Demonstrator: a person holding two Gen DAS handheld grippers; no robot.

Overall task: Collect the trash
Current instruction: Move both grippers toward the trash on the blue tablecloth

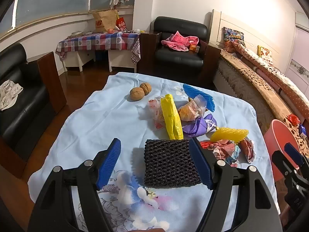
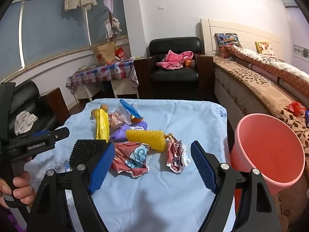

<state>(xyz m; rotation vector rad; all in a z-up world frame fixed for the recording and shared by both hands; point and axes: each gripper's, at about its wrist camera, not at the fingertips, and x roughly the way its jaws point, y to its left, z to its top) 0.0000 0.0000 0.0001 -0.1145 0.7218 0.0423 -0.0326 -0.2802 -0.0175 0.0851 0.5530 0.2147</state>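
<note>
Trash pile (image 1: 179, 116) mid-cloth: black foam net (image 1: 170, 164) nearest, crumpled wrappers, yellow bag (lying flat); pink bin (image 2: 270, 150) empty, tilted.

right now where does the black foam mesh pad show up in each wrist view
Left wrist view: the black foam mesh pad lies low and central, between the open fingers of the left gripper.
Right wrist view: it sits lower left, partly hidden behind the right gripper's left finger.
Shared landmark: the long yellow plastic bag just beyond the pad.
</note>
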